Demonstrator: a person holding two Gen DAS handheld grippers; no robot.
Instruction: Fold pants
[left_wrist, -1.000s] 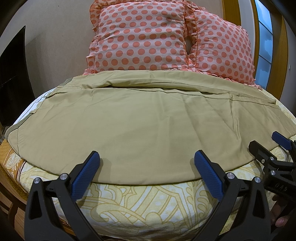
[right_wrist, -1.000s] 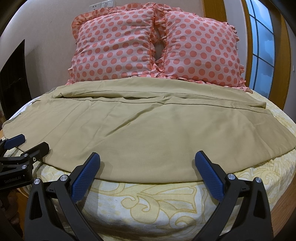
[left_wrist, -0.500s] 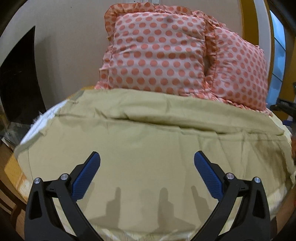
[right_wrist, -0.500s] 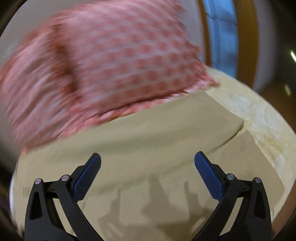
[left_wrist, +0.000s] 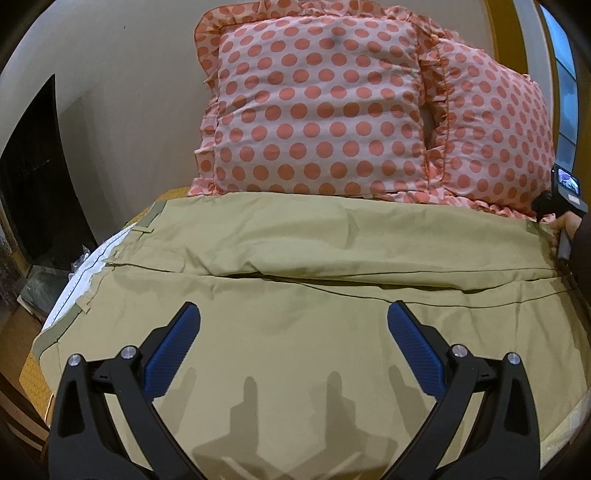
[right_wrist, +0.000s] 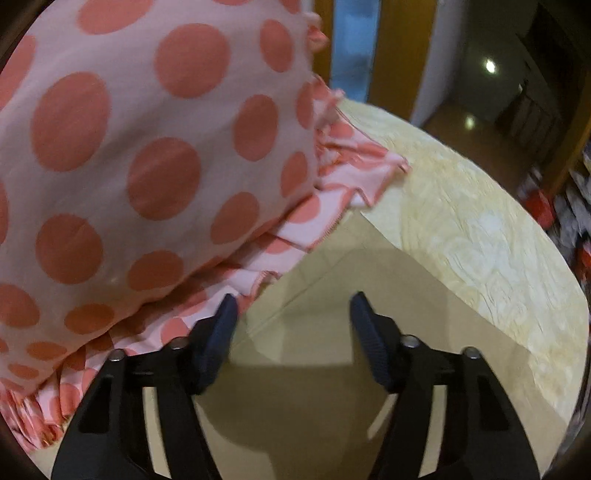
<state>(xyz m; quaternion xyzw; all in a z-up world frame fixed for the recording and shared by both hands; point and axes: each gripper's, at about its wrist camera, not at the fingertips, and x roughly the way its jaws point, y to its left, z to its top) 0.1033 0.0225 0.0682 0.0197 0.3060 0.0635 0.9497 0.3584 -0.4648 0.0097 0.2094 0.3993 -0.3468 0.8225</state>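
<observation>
pants (left_wrist: 295, 295) lie flat on bed (right_wrist: 480, 229); left tongs (left_wrist: 293, 332) wide, right tongs (right_wrist: 290, 314) narrower, both unclamped.

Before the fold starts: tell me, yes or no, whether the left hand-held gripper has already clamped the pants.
No: the left hand-held gripper stands wide open above the khaki pants, with no cloth between its blue pads.

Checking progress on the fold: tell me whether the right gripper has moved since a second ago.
Yes. The right gripper moved forward and rightward, now at the pants hem corner beside the polka-dot pillow.
</observation>
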